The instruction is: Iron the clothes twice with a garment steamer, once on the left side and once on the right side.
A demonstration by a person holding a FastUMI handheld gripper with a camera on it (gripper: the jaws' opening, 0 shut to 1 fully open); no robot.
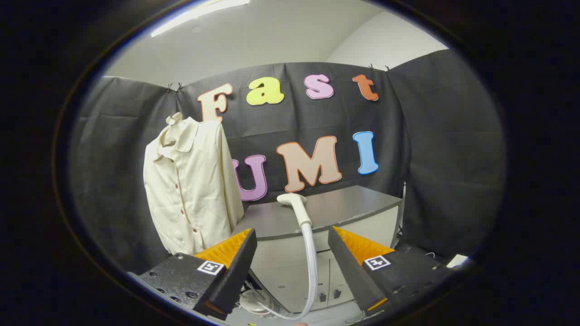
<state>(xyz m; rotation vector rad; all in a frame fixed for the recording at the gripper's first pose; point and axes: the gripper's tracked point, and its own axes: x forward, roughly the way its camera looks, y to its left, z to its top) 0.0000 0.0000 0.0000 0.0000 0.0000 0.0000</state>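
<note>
A black cloth wall [430,136] closes the booth on all sides, pinned up with small clips along its top edge, and above it a pale ceiling carries a long strip light [199,11]. Against the back wall stands a cabinet [290,271] with a grey top [326,210] and light doors below.

The steamer head [294,203] — white, with a curved handle — rests on the near edge of that grey top. Its pale ribbed hose [311,267] drops down the cabinet's front and loops round to a whitish base unit [254,303] low on the floor, partly hidden behind one finger.

To the left of the cabinet hangs a cream shirt [190,185], collared, buttoned down the front with small dark buttons, its hem reaching about the height of the cabinet top.

The gripper [292,246] hangs well short of the cabinet with its fingers spread wide apart, gripping nothing; the hose shows in the gap between them, beyond the tips. Each finger bears a small square black-and-white marker tag [211,267] — no readable brand or writing appears on the steamer or the shirt.
</note>
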